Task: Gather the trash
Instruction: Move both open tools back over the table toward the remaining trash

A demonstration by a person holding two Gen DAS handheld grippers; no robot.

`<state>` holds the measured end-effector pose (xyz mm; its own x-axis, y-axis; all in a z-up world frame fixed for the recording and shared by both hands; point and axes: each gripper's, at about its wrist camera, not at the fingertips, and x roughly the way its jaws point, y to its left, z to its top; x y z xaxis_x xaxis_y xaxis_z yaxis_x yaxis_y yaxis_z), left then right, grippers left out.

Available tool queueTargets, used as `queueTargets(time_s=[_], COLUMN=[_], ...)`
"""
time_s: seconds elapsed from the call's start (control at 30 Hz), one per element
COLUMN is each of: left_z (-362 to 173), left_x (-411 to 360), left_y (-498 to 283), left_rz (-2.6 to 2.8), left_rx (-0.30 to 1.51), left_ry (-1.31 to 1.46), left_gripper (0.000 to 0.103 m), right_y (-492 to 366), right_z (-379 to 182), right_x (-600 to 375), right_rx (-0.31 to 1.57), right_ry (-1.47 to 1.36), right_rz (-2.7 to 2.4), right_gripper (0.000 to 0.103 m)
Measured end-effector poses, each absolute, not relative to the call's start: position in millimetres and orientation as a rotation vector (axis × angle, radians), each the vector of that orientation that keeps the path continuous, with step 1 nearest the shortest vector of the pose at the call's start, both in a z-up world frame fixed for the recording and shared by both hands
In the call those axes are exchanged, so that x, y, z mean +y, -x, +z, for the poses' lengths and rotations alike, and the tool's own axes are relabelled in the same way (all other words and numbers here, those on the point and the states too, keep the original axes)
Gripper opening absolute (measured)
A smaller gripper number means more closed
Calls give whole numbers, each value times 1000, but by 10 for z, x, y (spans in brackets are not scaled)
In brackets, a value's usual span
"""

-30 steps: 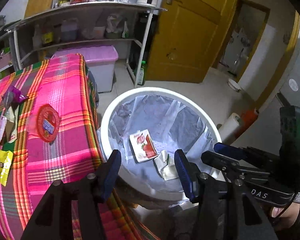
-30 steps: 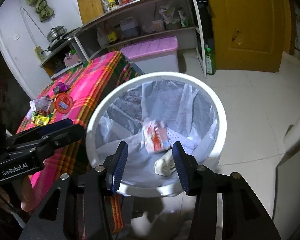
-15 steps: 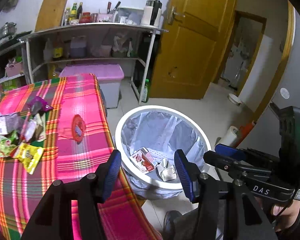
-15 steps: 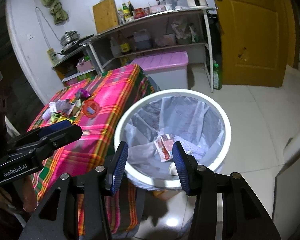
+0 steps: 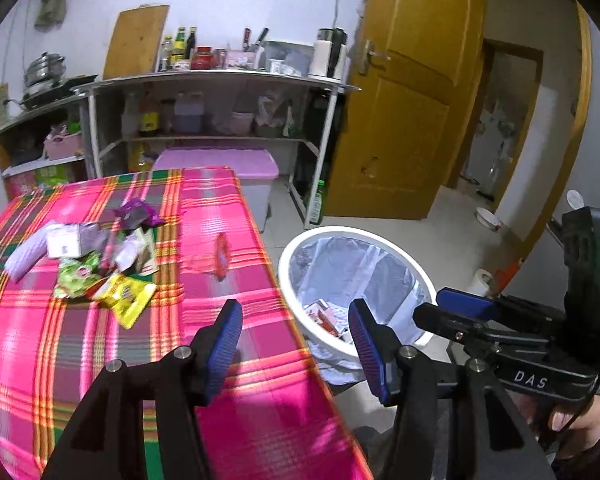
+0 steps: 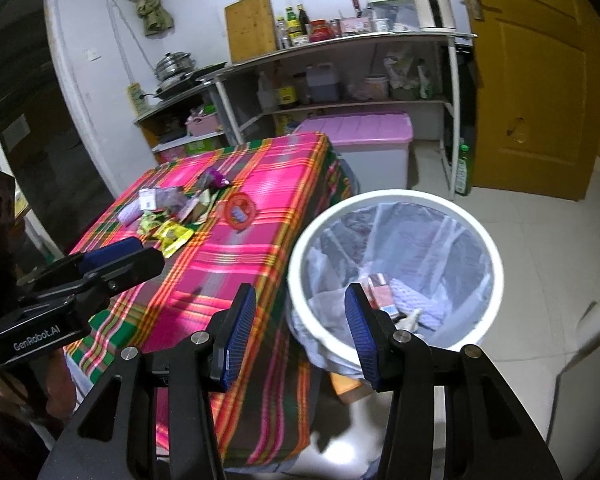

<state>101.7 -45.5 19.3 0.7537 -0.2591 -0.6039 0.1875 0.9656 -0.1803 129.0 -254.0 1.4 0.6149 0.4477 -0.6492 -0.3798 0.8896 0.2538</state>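
A white bin [image 5: 380, 240] [image 6: 476, 224] with a clear liner stands on the floor beside the table; a red-and-white packet [image 6: 380, 290] and crumpled paper lie in it. On the pink plaid tablecloth [image 5: 100, 360] [image 6: 220, 264] lies a heap of wrappers [image 5: 100, 256] [image 6: 172, 212], with a yellow packet [image 5: 126, 294] nearest and a red round lid [image 6: 240, 210] to its right. My left gripper [image 5: 296, 338] hangs open and empty over the table's near corner. My right gripper [image 6: 300, 328] is open and empty too, above the gap between table and bin.
A metal shelf unit [image 5: 220, 80] with bottles and jars lines the back wall, a pink-lidded storage box [image 6: 360, 128] below it. A green bottle [image 6: 463, 168] stands by the yellow door [image 6: 540, 80]. Tiled floor spreads right of the bin.
Both grippers have pulled up and back from over the bin, so the table and wrapper heap now fill the left of each view. The jaws stayed open and empty.
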Motion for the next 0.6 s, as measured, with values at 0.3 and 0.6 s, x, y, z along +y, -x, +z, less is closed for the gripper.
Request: queueTargets(time_s=[0.3, 0.6], left_z=[116, 94], left_x=[-28, 323], left_y=[-829, -860], left_rz=[-158, -68], left_rx=[667, 658], left_ry=[148, 175], left_gripper=[55, 55], right_y=[-1327, -1419], right_z=[-31, -44], right_x=[-2261, -2046], right_rx=[807, 808], right_ry=[-89, -59], right_rz=[550, 595], right_gripper=[48, 48])
